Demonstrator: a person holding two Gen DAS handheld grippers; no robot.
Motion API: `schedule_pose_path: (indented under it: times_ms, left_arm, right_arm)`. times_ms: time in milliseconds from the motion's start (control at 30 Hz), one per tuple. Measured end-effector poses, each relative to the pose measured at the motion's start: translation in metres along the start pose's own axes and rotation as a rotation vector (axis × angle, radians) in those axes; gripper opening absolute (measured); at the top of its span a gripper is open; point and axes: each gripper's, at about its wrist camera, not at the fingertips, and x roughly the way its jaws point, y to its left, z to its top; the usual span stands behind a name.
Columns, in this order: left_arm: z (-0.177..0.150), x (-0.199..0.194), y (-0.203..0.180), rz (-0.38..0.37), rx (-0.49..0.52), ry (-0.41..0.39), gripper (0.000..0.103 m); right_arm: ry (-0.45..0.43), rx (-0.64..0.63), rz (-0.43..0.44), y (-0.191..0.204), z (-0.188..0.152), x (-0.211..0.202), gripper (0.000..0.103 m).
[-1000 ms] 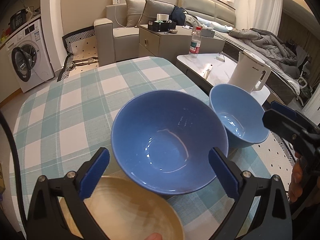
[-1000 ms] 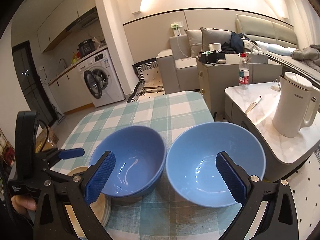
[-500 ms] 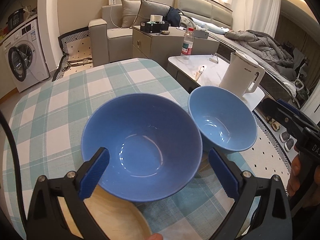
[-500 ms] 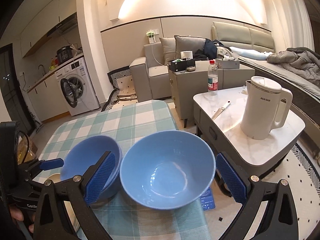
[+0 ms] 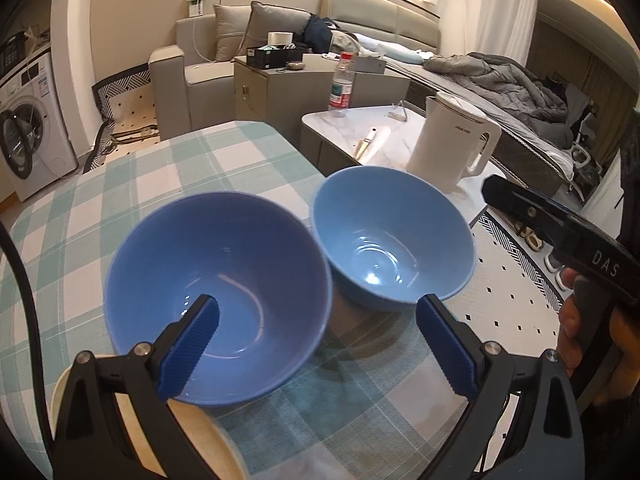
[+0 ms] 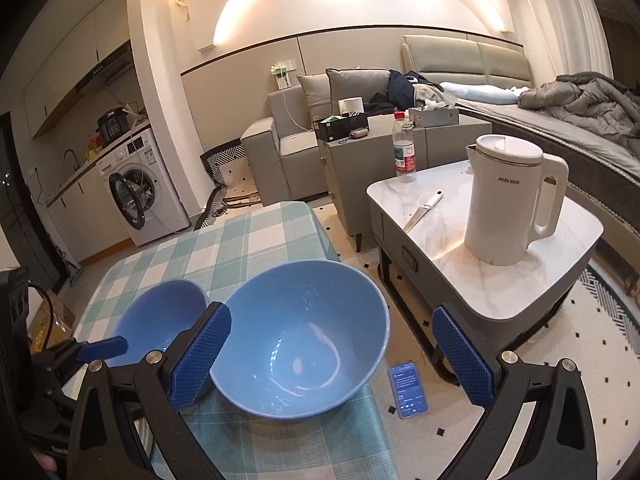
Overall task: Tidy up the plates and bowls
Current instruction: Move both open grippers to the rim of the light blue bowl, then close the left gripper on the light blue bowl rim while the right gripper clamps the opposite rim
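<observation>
Two blue bowls stand side by side on the checked tablecloth. The darker bowl rests partly on a cream plate at the near left. The lighter bowl sits at the table's right edge. My left gripper is open, its left finger in front of the darker bowl and its right finger below the lighter one. In the right wrist view, my right gripper is open around the near side of the lighter bowl, with the darker bowl to its left. Neither gripper holds anything.
A low marble table stands close on the right, with a white kettle, a knife and a bottle on it. A phone lies on the floor by the table's corner. A sofa, cabinet and washing machine stand beyond.
Both grippers have drawn back and swung to the right, so the bowls now sit further left in each view. The bowls themselves have stayed put.
</observation>
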Motion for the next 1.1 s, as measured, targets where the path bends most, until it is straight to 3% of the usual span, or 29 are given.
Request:
schedule_pose_path:
  times_ms: [100, 167, 233, 367, 467, 833, 900, 1100]
  left_arm:
    - [0.001, 0.003, -0.009, -0.01, 0.005, -0.002, 0.098]
    - [0.002, 0.005, -0.014, -0.028, 0.0, 0.006, 0.088]
    - [0.003, 0.006, -0.017, -0.045, -0.008, 0.013, 0.088]
    - [0.004, 0.007, -0.026, -0.067, 0.009, 0.013, 0.072]
    - [0.005, 0.01, -0.031, -0.083, 0.021, 0.03, 0.056]
    - [0.009, 0.027, -0.04, -0.083, 0.015, 0.093, 0.054]
    - [0.008, 0.029, -0.041, -0.086, 0.016, 0.096, 0.054]
    - [0.009, 0.035, -0.04, -0.088, -0.001, 0.109, 0.054]
  right_arm:
    - [0.013, -0.014, 0.006, 0.001, -0.001, 0.003, 0.102]
    - [0.026, -0.016, 0.009, 0.002, -0.002, 0.007, 0.102]
    - [0.033, -0.017, 0.013, 0.001, -0.003, 0.01, 0.102]
    - [0.035, -0.008, 0.013, -0.004, -0.003, 0.01, 0.097]
    - [0.035, 0.004, 0.012, -0.007, -0.004, 0.012, 0.084]
    - [0.075, 0.031, 0.003, -0.015, -0.007, 0.025, 0.064]
    - [0.08, 0.029, 0.002, -0.016, -0.008, 0.027, 0.056]
    - [0.098, 0.019, 0.003, -0.018, -0.011, 0.034, 0.049]
